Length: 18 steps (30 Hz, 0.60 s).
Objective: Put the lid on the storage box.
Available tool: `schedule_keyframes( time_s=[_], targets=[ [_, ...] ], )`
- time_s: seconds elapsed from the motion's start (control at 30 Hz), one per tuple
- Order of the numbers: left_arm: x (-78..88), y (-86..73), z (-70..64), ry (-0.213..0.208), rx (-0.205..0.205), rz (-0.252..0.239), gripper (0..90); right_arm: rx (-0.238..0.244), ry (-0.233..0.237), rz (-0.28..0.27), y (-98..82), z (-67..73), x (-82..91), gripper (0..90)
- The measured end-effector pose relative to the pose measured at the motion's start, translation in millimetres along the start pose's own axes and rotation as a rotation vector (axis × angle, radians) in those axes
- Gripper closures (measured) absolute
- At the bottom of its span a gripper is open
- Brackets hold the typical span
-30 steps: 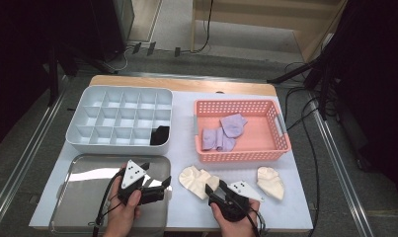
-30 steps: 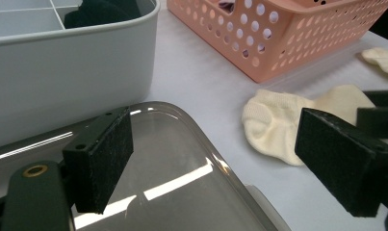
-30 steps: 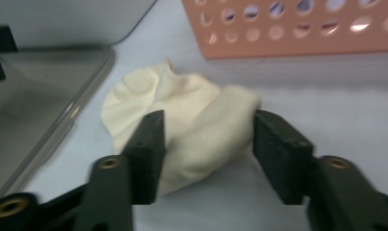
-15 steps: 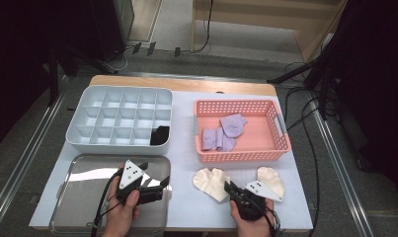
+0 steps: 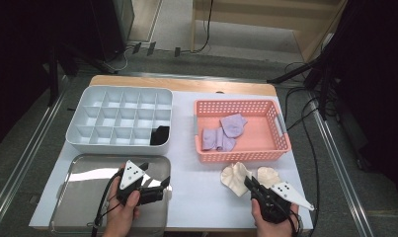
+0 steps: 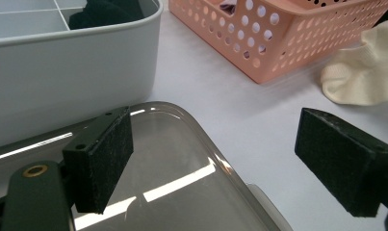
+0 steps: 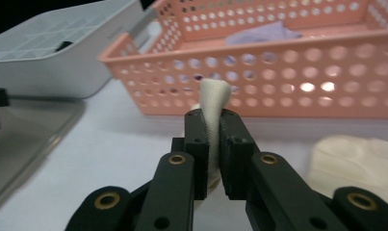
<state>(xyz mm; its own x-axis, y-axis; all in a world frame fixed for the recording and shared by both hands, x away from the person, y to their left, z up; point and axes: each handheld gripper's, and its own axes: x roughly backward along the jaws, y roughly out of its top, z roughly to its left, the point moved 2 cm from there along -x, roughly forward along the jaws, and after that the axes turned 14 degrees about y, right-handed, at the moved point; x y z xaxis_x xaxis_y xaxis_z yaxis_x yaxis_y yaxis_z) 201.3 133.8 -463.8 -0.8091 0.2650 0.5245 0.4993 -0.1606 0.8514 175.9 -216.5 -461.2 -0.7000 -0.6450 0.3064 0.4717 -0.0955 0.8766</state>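
Since a second ago, right gripper has just closed, pinching one of two cream socks upright between its pads; the other lies beside. Left gripper gapes empty over the metal tray.

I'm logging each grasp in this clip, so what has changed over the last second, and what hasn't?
The right gripper has just been closing and is now shut on the left cream sock, a fold of it pinched between its jaws. That hand also shifted rightward along the table's near edge, dragging the sock with it. The left gripper stays open over the metal tray; the other cream sock, pink basket and grey organizer are unmoved.
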Motion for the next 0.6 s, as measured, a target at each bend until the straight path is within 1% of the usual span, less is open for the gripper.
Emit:
schedule_keyframes(
  time_s=[0.1, 0.13, 0.2, 0.33, 0.37, 0.4, 0.43, 0.5, 0.53, 0.6],
  targets=[
    [0.0, -0.6, -3.3, -0.006, -0.005, 0.005, 14.2, 0.041, 0.031, 0.010, 0.4, 17.5, -9.4, 83.7],
    [-0.2, -0.9, -4.1, -0.009, -0.008, 0.003, 14.2, 0.060, 0.039, 0.020, -0.5, 23.0, -14.2, 83.6],
    [-0.4, -1.4, -5.6, -0.010, -0.013, 0.006, 14.2, 0.078, 0.053, 0.037, -3.7, 32.7, -24.8, 83.5],
    [-1.1, -2.2, -6.6, -0.015, -0.012, 0.009, 14.2, 0.071, 0.102, 0.070, -13.1, 46.1, -48.6, 83.0],
    [-1.3, -2.4, -6.6, -0.014, -0.012, 0.010, 14.2, 0.059, 0.116, 0.079, -15.6, 48.8, -54.4, 80.8],
    [-1.4, -2.5, -6.6, -0.014, -0.013, 0.010, 14.2, 0.051, 0.134, 0.077, -17.7, 50.7, -60.0, 75.4],
    [-1.3, -2.5, -6.5, -0.013, -0.013, 0.011, 14.2, 0.053, 0.145, 0.072, -19.1, 51.8, -64.7, 69.8],
    [-0.9, -2.3, -6.0, -0.016, -0.008, 0.008, 14.2, 0.050, 0.179, 0.065, -19.6, 52.4, -67.9, 65.8],
    [-0.7, -2.4, -5.4, -0.015, -0.008, 0.007, 14.2, 0.049, 0.186, 0.055, -18.8, 51.9, -66.9, 63.4],
    [-1.0, -2.5, -4.3, -0.012, -0.006, 0.008, 14.2, 0.046, 0.187, 0.031, -15.5, 48.7, -61.4, 62.3]
  ],
)
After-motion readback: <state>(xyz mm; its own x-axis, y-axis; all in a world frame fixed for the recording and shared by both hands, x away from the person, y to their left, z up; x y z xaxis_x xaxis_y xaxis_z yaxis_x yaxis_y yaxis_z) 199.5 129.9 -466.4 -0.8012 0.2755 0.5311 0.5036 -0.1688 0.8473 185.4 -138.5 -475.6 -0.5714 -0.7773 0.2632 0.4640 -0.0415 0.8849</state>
